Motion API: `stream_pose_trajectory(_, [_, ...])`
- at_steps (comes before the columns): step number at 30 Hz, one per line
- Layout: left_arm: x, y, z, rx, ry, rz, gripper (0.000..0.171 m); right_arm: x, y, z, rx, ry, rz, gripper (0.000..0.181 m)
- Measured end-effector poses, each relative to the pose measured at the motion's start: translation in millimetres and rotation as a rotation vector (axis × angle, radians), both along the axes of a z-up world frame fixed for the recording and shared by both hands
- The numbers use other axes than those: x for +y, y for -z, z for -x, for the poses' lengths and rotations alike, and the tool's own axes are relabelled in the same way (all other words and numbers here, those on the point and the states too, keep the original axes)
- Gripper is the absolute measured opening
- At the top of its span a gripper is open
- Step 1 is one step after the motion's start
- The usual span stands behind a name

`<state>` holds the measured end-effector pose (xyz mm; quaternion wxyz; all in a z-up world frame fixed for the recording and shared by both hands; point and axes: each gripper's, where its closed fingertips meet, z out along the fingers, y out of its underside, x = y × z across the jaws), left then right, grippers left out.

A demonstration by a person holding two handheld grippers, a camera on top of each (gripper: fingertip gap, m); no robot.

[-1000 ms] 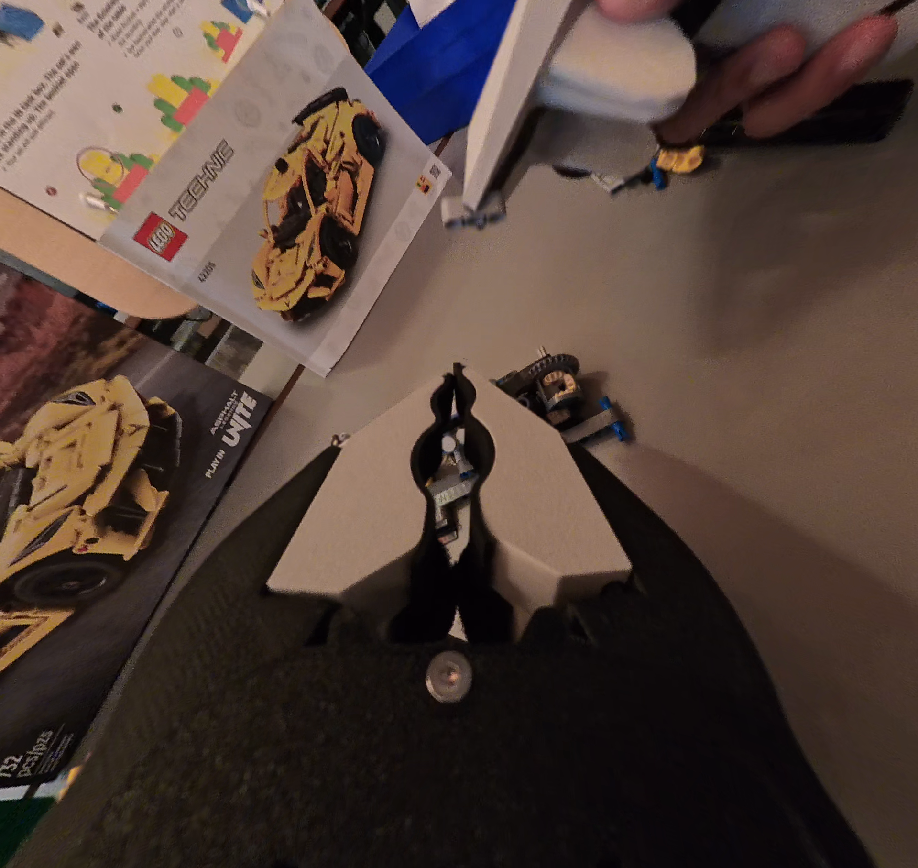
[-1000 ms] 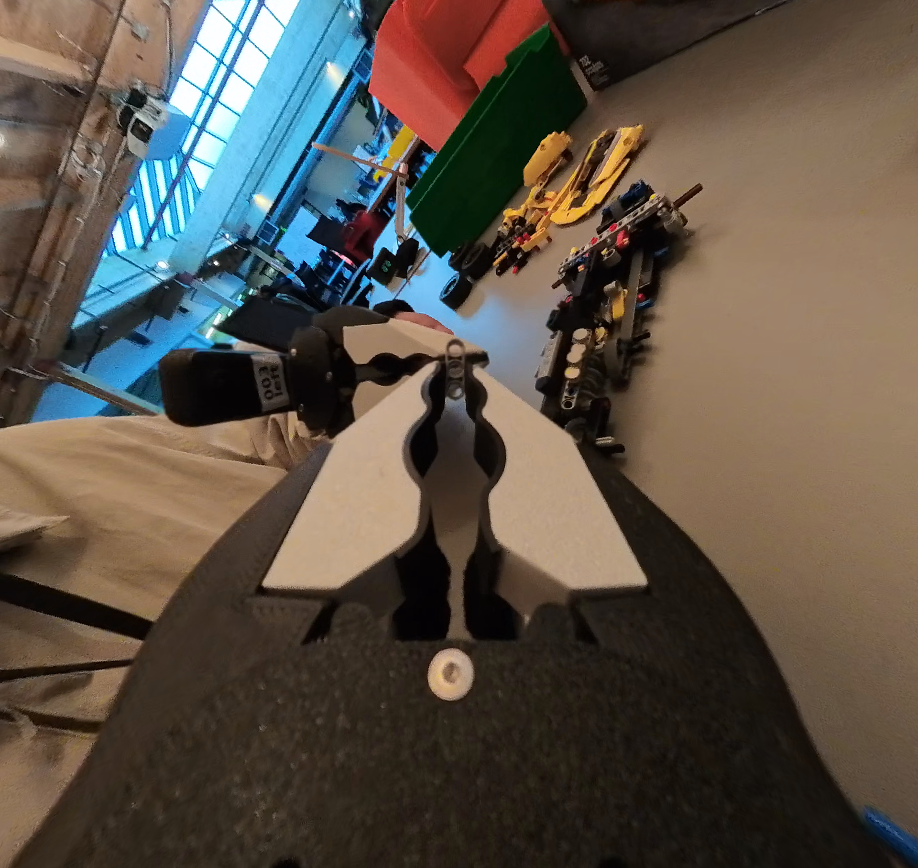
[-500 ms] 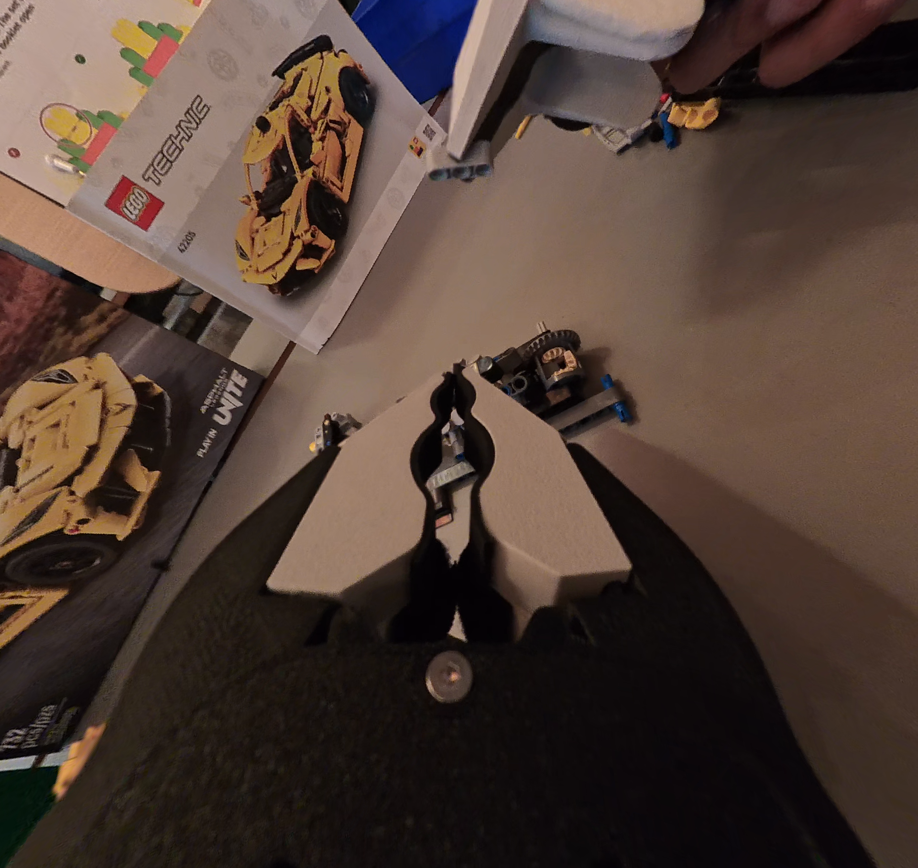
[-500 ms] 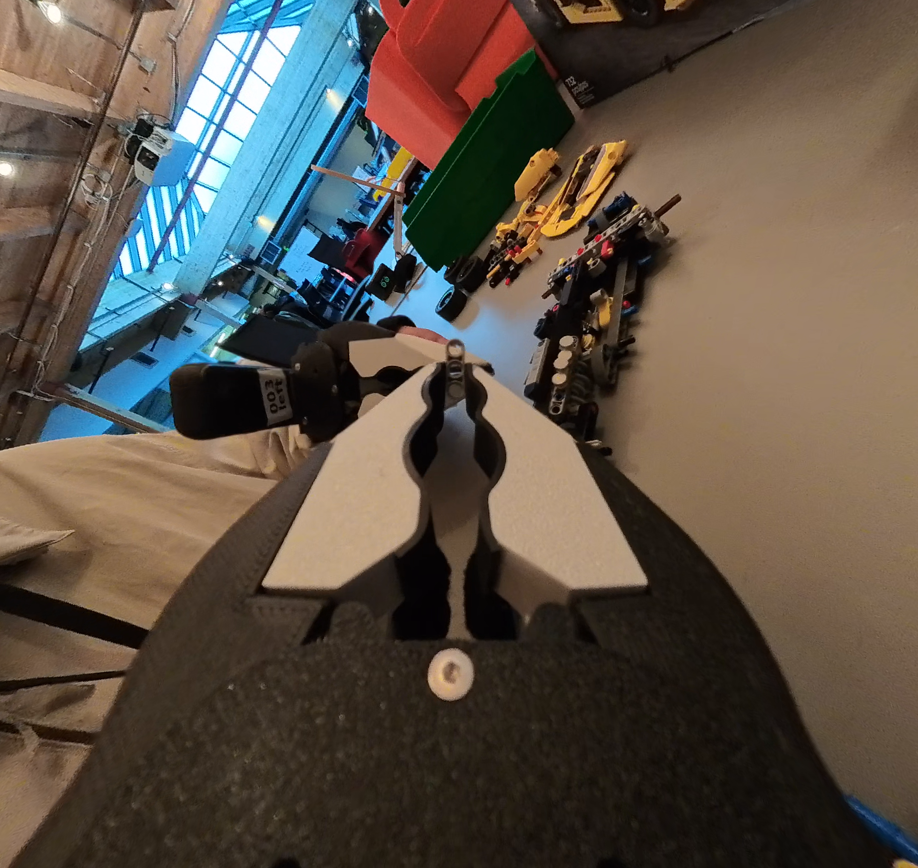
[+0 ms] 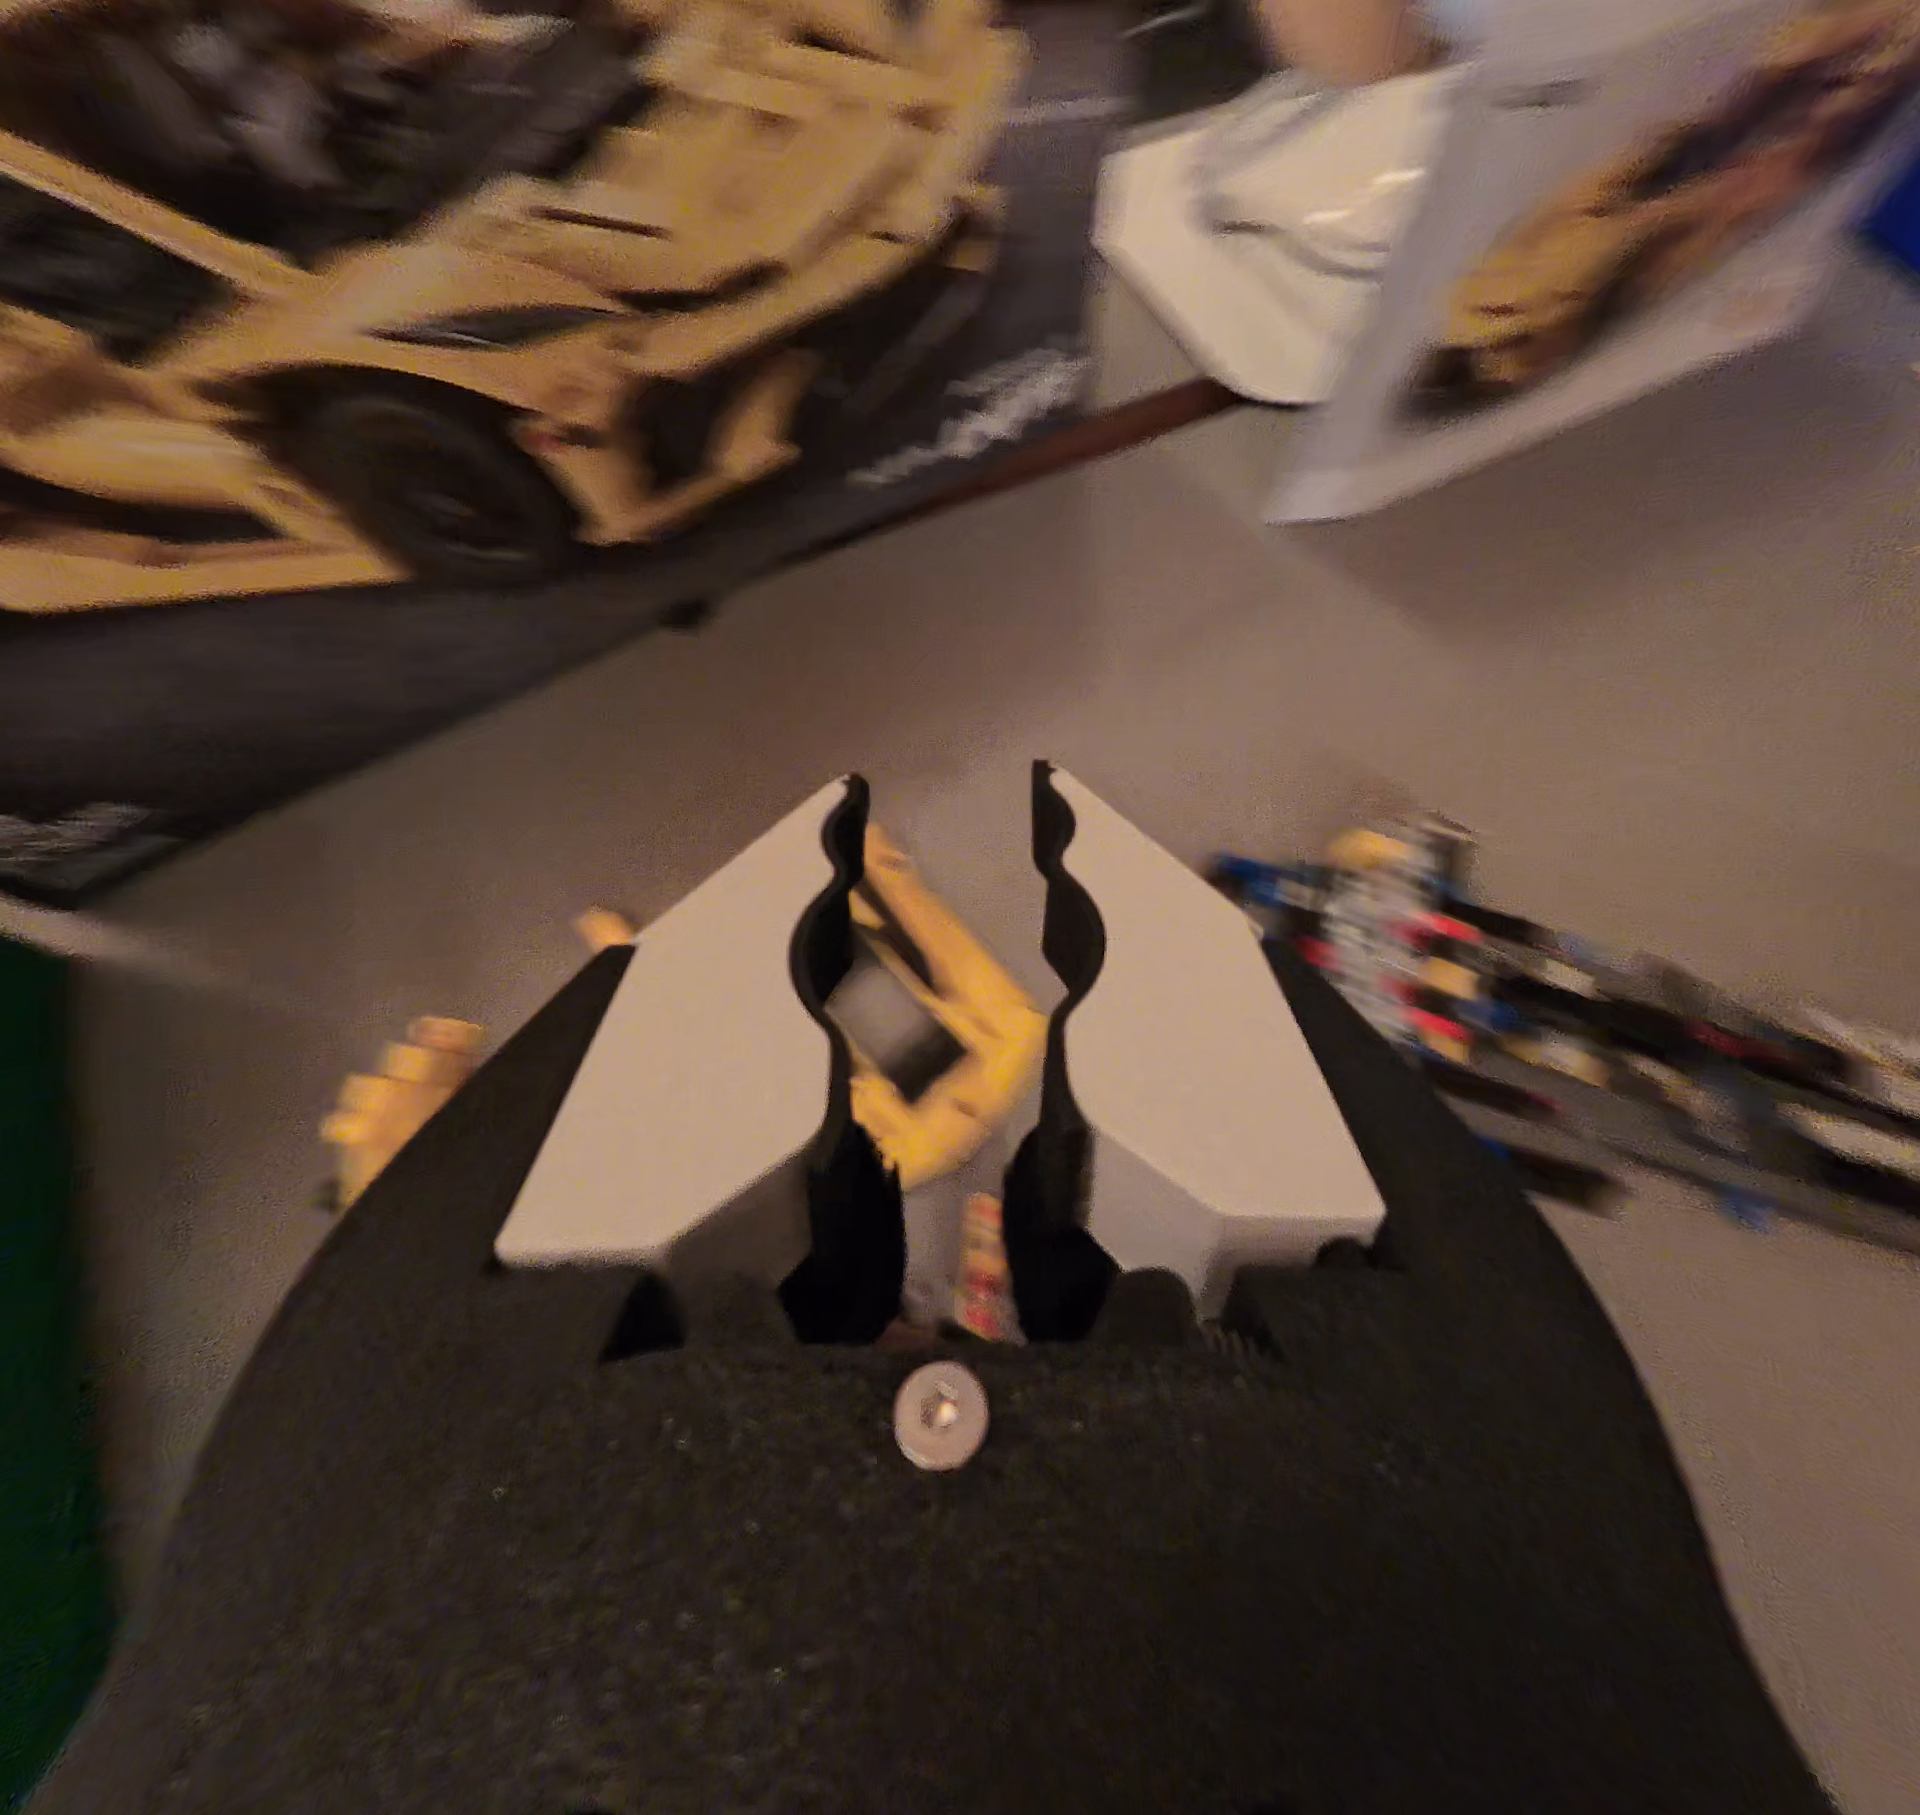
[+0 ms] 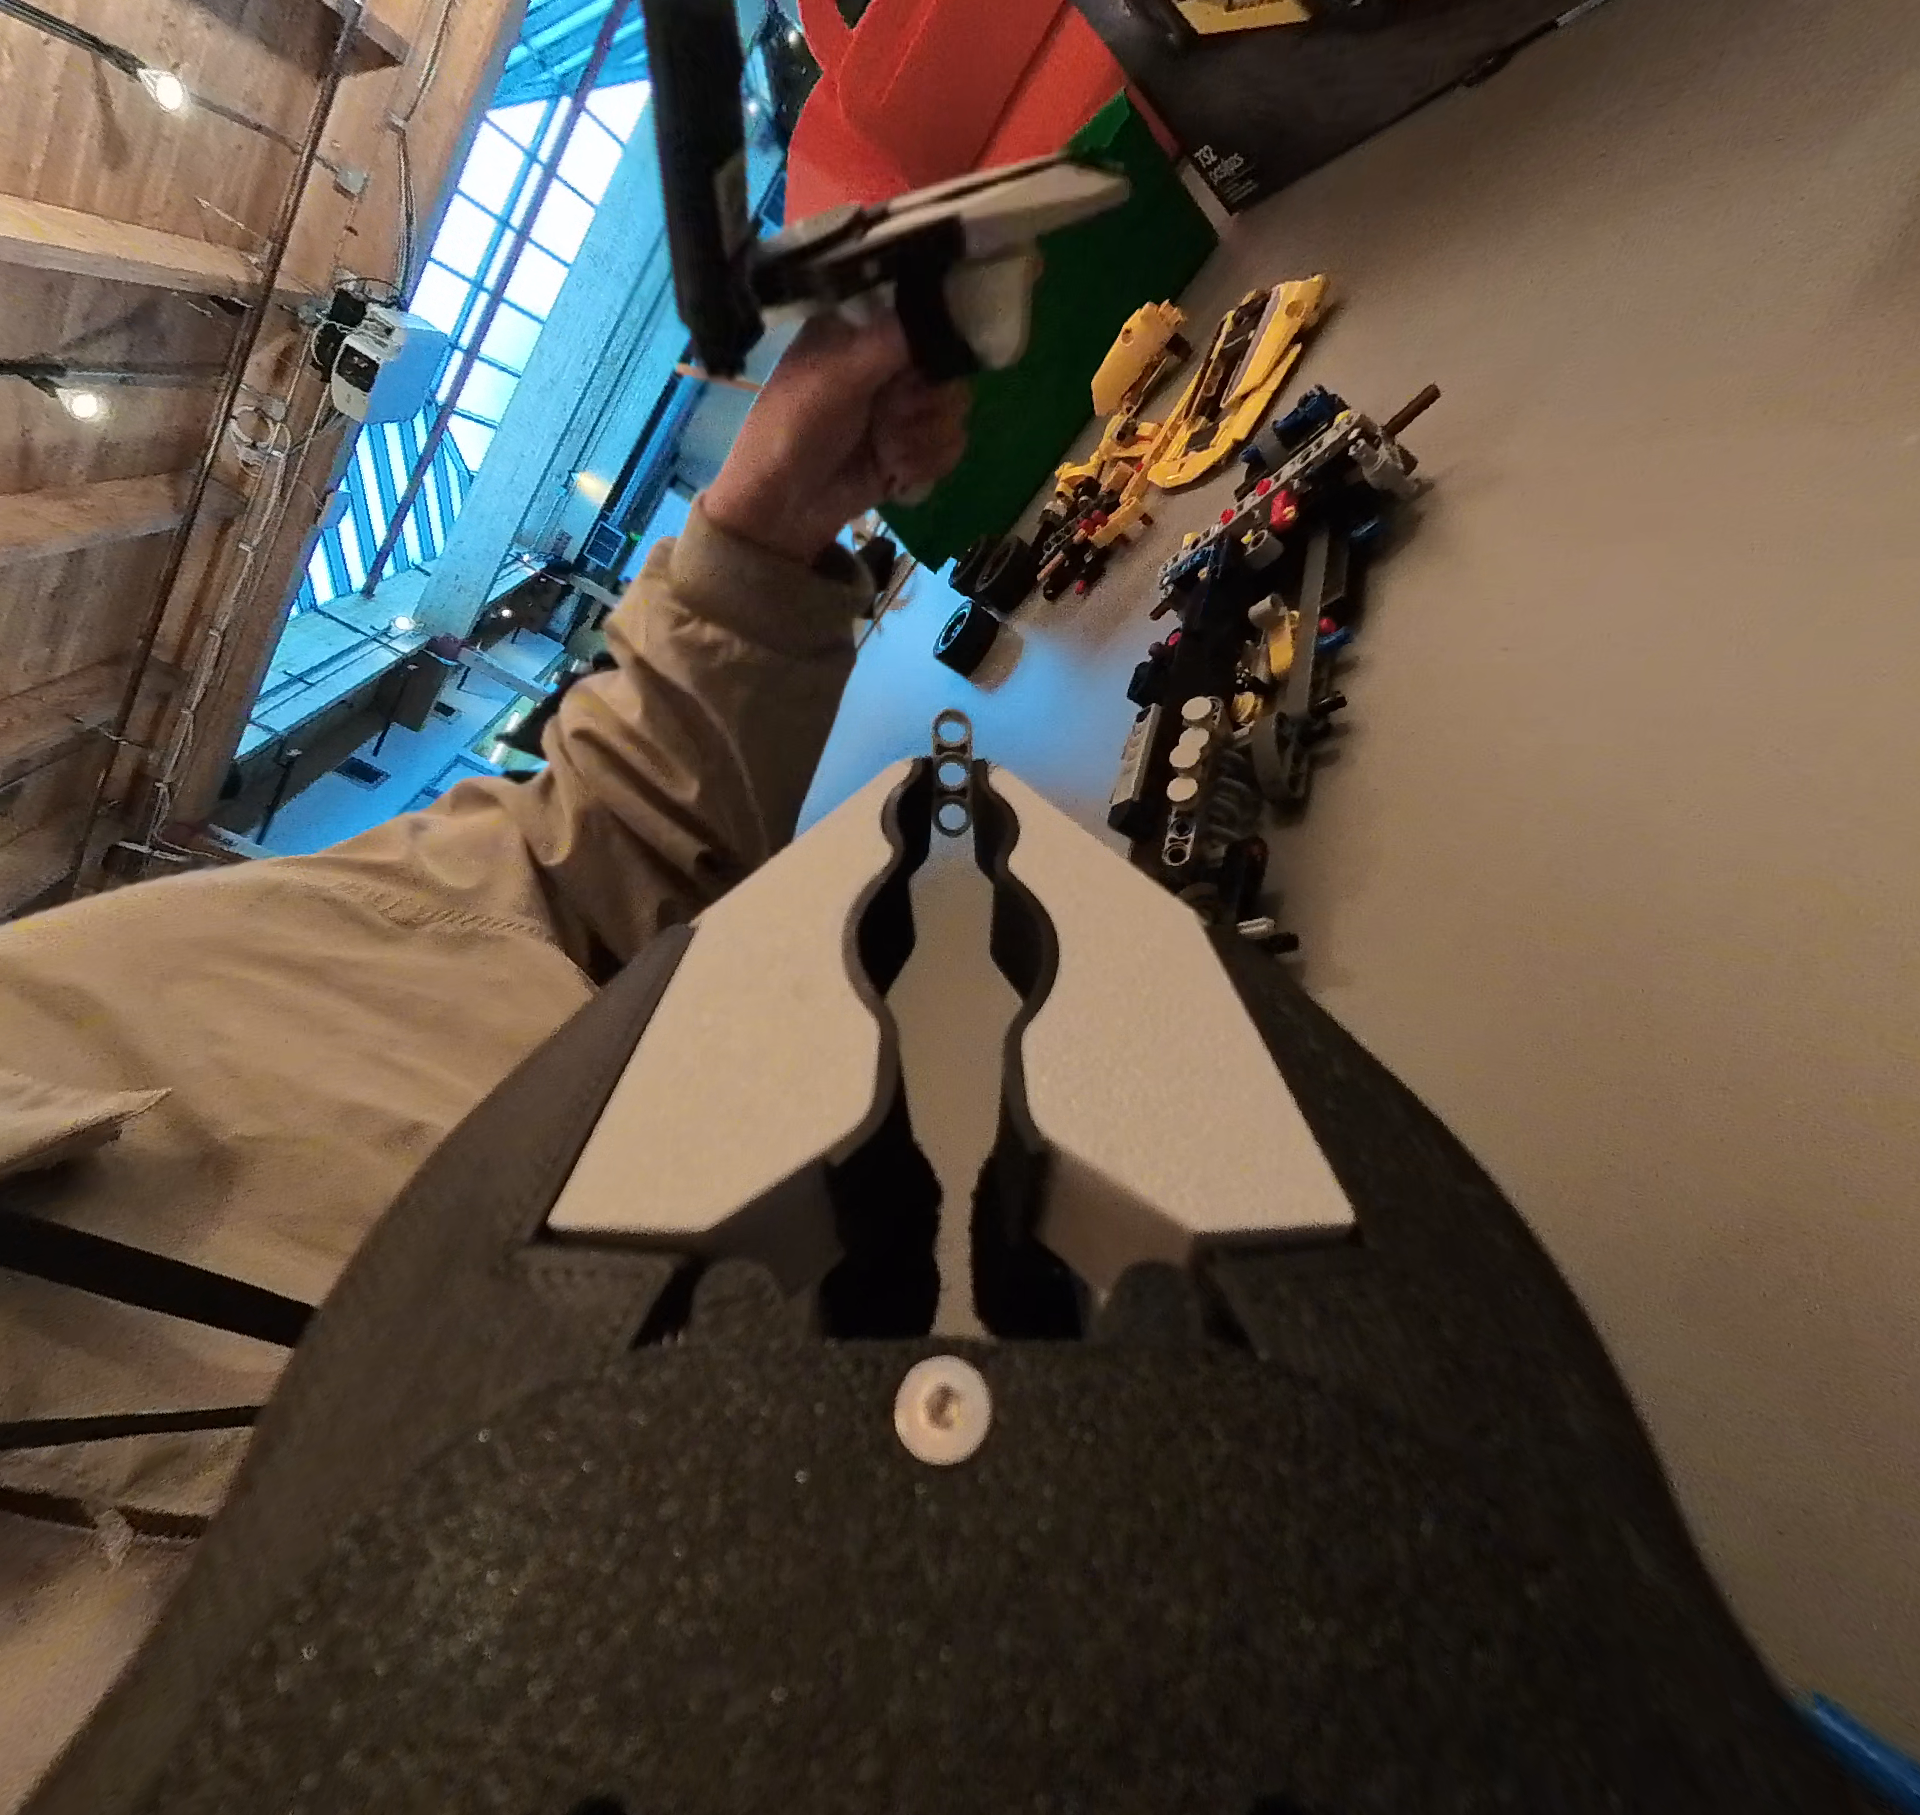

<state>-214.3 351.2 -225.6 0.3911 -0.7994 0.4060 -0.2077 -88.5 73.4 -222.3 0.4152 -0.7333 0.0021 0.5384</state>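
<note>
My left gripper (image 5: pixel 945 778) is open and empty, hovering over a yellow brick-built body panel (image 5: pixel 935 1027) on the grey table; this view is blurred. A long dark chassis assembly (image 5: pixel 1455 955) lies to its right. My right gripper (image 6: pixel 952 778) is shut on a small grey beam with holes (image 6: pixel 952 789) that sticks out past the fingertips. In the right wrist view the left gripper (image 6: pixel 1081 196) is held up by a hand (image 6: pixel 852 415) above the yellow panels (image 6: pixel 1226 373), left of the chassis (image 6: pixel 1247 643).
The set's box with a yellow car picture (image 5: pixel 416 259) stands behind, with a white bag (image 5: pixel 1268 207) and a booklet (image 5: pixel 1558 207) to its right. A green box (image 6: pixel 1091 311), a red box (image 6: pixel 935 51), black wheels (image 6: pixel 977 612) and a beige sleeve (image 6: pixel 520 882) also show. Some 30 cm of space lies between my two pairs of fingers.
My left gripper has opened and swung away from the small gear assembly to above the yellow panels, rising. My right gripper has kept its hold on the grey beam and barely moved.
</note>
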Motion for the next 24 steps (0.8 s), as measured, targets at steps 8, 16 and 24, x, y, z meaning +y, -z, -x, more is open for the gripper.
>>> stream_pose_trajectory(8, [96, 68, -26, 0.103, -0.229, 0.220, 0.047, -3, 3, 2, 0.030, -0.024, 0.030, 0.006])
stream_pose_trajectory(16, [120, 91, -37, 0.113, -0.367, 0.276, 0.047, -6, 2, 7, 0.079, -0.059, 0.050, 0.006])
stream_pose_trajectory(24, [126, 101, -37, 0.163, -0.399, 0.218, 0.015, -10, 1, 14, 0.089, -0.094, 0.054, 0.006])
